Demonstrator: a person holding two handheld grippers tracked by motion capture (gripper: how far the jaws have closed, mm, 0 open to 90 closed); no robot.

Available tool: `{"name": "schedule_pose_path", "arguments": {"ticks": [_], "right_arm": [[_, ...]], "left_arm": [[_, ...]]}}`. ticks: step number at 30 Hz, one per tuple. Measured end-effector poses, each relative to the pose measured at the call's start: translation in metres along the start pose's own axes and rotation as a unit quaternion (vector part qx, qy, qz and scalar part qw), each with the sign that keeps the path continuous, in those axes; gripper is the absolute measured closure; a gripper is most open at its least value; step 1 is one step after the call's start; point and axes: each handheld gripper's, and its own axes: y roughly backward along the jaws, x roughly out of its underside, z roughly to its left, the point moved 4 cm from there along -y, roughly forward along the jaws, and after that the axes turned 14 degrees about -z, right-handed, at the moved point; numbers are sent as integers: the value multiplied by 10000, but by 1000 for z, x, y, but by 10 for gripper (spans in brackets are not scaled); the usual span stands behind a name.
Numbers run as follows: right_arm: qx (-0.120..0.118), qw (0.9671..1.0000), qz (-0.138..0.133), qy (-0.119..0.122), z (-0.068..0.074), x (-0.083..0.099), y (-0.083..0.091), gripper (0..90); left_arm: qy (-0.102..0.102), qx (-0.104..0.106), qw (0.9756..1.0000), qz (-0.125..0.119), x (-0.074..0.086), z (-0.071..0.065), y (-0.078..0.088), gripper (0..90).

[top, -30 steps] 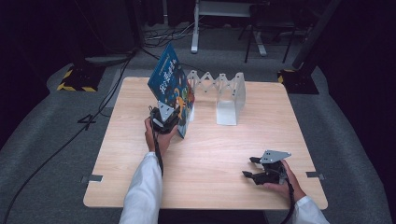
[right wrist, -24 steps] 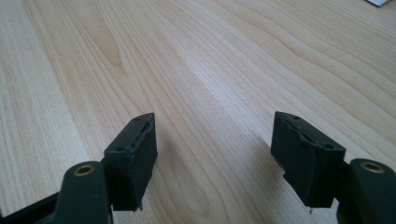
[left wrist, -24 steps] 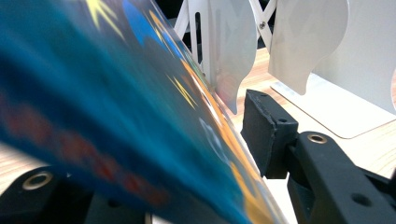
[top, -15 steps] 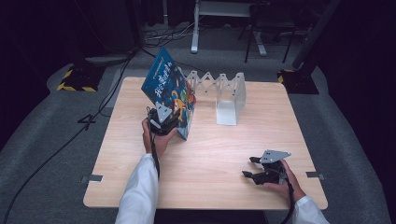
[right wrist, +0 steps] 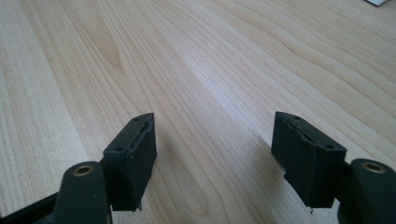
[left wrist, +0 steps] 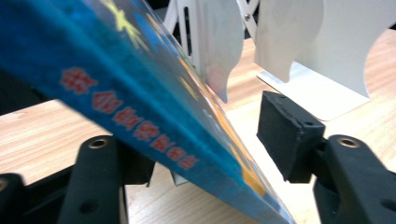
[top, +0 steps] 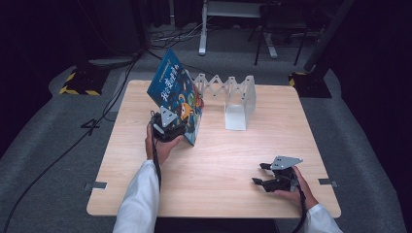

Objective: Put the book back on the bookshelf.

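Blue glossy card, that's the cover of the picture book (top: pixel 177 97), which stands tilted on the left-centre of the wooden worktop (top: pixel 218 160), its upper part leaning away to the left while its lower edge sits just beside the first leaf of the white folding book rack (top: pixel 233 94). The left tool (top: pixel 167 127) is at the book's near lower corner, and its jaws have just been opening: in the left gripper view the spine edge (left wrist: pixel 154 135) runs between them, but the right pad (left wrist: pixel 285 133) stands clear of the cover, so the grip looks released. I'd judge the book thin, light and fairly stiff, with a slick laminated face that could slide between rubber pads; the firmest hold is low on the spine, where the pages are bound, not out on the floppy open edge. Left loose at this slant, it may tip. Over at the right, the right tool (top: pixel 272 177) rests low on the bare wood, jaws wide apart, with nothing between them.
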Motion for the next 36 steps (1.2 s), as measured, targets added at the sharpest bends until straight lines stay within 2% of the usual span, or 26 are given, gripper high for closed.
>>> {"name": "schedule_pose_path", "arguments": {"ticks": [5, 10, 13, 22, 25, 30, 32, 36], "right_arm": [[-1, 10000, 23, 2, 0, 0, 0, 306], [6, 10000, 77, 33, 0, -1, 1, 291], [42, 9999, 121, 10, 0, -1, 1, 269], [195, 9997, 2, -156, -3, -9, 9, 262], [337, 9993, 38, -171, -4, -12, 11, 262], [459, 9988, 8, -177, -5, -16, 16, 262], [512, 9986, -24, -125, -5, -20, 19, 257], [552, 9984, -21, -107, -6, -22, 22, 253]], "left_arm": [[-53, 244, 9996, 97, -3, -5, 5, 303], [-19, 489, 9983, 316, -3, -5, 11, 239], [-23, 632, 9976, 292, -5, -6, 19, 214], [-76, 762, 9960, 461, -2, -5, 35, 168], [-137, 797, 9953, 535, 0, -5, 42, 163], [-276, 875, 9939, 614, 2, -5, 52, 160], [-407, 926, 9925, 681, 3, -5, 61, 160], [-540, 949, 9916, 699, 5, -6, 68, 161]]}}
